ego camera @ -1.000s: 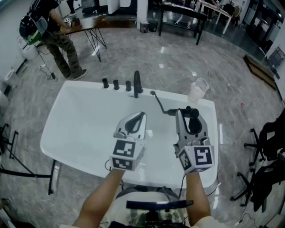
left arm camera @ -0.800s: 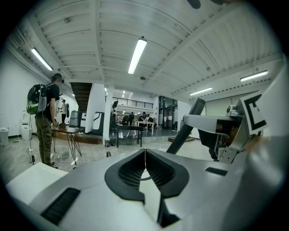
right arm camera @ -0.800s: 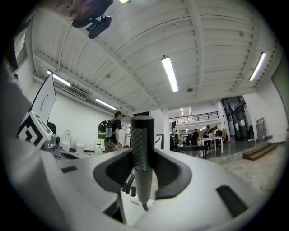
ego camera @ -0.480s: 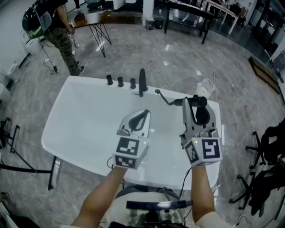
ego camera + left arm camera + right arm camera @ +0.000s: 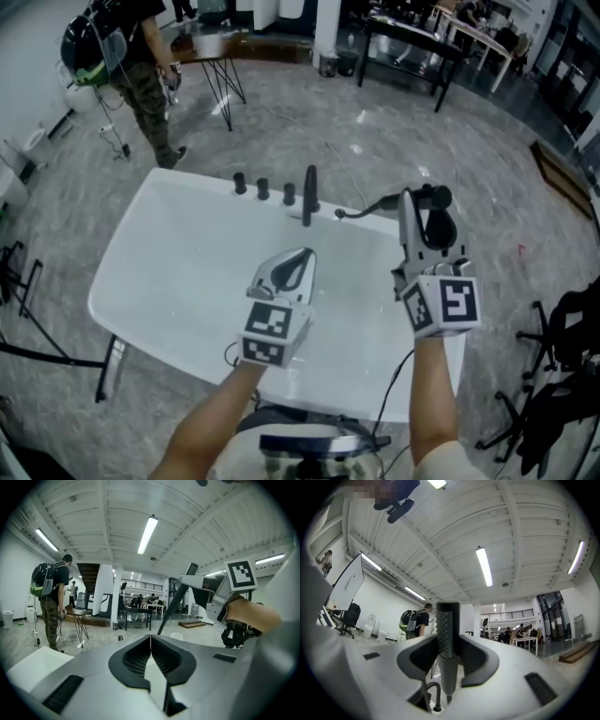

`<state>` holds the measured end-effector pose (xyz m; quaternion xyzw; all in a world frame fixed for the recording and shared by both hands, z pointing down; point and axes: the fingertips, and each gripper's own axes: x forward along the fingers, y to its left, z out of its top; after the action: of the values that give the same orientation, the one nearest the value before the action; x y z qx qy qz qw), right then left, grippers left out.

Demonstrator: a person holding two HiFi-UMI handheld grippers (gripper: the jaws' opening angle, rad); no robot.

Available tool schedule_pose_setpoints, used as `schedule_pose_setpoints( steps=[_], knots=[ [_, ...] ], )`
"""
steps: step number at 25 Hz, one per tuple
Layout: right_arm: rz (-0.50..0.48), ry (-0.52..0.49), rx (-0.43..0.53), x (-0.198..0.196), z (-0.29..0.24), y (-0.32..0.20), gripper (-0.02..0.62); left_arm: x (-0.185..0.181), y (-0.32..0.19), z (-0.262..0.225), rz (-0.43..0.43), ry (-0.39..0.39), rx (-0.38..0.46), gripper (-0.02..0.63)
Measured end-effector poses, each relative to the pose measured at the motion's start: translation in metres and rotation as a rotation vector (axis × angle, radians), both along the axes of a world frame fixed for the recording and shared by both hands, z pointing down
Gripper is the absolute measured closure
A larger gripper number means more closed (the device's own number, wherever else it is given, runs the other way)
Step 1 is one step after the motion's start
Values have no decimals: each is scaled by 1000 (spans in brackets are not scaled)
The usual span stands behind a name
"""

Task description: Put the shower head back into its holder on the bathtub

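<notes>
Currently gripping the shower head [image 5: 444, 634] in right tongs [image 5: 424, 208] at two o'clock over the bathtub [image 5: 169, 272]; holding left tongs [image 5: 304, 255] closed.

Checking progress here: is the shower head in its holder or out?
Out: the right gripper is shut on the shower head, holding it above the bathtub rim.

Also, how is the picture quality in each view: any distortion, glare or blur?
Head view: wide-angle bending at the edges, lamp glare on the floor, bathtub sharp. Left gripper view: strong fisheye, dark corners, the shut left tongs soft. Right gripper view: same fisheye, the shower head handle in the right tongs soft, ceiling lamp blown out.
</notes>
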<state>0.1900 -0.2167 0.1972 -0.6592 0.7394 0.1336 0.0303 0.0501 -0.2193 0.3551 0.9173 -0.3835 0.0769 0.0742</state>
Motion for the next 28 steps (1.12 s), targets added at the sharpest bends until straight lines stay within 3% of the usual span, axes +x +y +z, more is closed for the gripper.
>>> schedule_pose_setpoints(
  steps=[8,13,28],
  knots=[
    [-15,19,-10,1,7,-25,456,-7,-8,10,-6,-8,-18,589],
    [-40,-20,-16,7,9,-46,456,-6,-13,18,4,-20,-33,589],
    [-16,-26,-154,18,92,-95,456,-10,-31,43,1,-32,-82,589]
  ],
)
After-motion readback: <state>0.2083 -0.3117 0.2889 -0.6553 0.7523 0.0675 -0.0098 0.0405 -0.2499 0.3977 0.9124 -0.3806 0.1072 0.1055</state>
